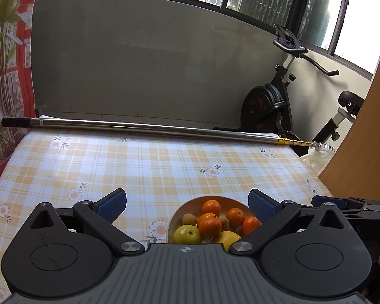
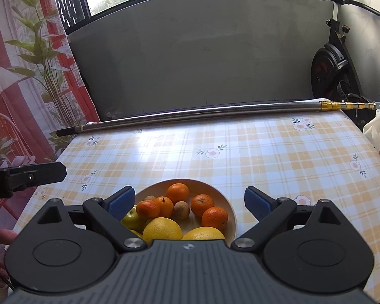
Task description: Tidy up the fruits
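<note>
My right gripper has its blue-padded jaws spread wide and holds nothing; it hangs just above the near side of the shallow tan wooden bowl, with the fruit framed between the pads. My left gripper is likewise spread apart and empty, sitting a little to the left of the same bowl, and its black finger shows at the left edge of the right wrist view. In the bowl I count several small orange mandarins, two small brown round fruits that I cannot identify for certain, a yellow-green apple on the left side, and two large yellow citrus fruits nearest to me, partly hidden under the gripper body. I judge the mandarins light and soft-skinned, so I would close on one across its widest part with a gentle squeeze; the topmost one is freest of its neighbours. The big yellow fruits look heavier and smooth, and may slip unless taken squarely at the middle. The pile could roll when one piece is lifted. Beyond the bowl lies the counter under an orange plaid flowered cloth, and along its far edge rests a long steel telescopic pole with a brass-coloured end.
</note>
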Motion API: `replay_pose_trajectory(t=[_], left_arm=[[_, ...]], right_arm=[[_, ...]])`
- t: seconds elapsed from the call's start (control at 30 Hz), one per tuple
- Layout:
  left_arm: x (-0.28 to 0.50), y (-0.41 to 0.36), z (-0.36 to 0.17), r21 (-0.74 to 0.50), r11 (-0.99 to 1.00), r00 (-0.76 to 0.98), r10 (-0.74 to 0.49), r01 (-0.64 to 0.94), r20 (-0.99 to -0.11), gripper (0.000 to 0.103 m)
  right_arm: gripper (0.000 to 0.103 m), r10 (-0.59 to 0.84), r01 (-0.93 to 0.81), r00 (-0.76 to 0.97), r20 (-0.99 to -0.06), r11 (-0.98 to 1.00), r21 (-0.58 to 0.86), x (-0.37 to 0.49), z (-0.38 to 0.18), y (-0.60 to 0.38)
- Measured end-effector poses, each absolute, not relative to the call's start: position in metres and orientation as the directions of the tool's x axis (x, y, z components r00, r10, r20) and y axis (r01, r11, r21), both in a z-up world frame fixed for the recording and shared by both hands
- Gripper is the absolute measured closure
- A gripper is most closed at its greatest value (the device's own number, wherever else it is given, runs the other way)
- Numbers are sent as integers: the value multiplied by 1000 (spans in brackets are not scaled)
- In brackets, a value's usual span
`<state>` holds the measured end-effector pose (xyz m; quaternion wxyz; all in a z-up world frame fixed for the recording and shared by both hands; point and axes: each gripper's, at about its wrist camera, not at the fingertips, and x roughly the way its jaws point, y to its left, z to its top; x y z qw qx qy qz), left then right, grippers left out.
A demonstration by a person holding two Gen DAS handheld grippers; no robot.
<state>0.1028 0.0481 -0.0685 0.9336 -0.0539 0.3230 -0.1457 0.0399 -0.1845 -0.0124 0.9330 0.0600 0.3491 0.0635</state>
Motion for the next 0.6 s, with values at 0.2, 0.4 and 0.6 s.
replay_pose_trajectory(t=[0.2, 0.4, 0.6], left_arm=[[91, 50, -36, -155, 964, 798, -266, 216, -540, 0], [71, 48, 7, -71, 981, 881, -194, 181, -432, 0], [57, 36, 33, -22, 985, 916, -168, 172, -365, 0]], right_arm=[[8, 143, -99, 779, -611, 989, 105, 34, 16, -179], [6, 125, -114, 839, -529, 992, 54, 23, 57, -174], [3, 141, -128, 881, -452, 990, 60, 9, 87, -172]])
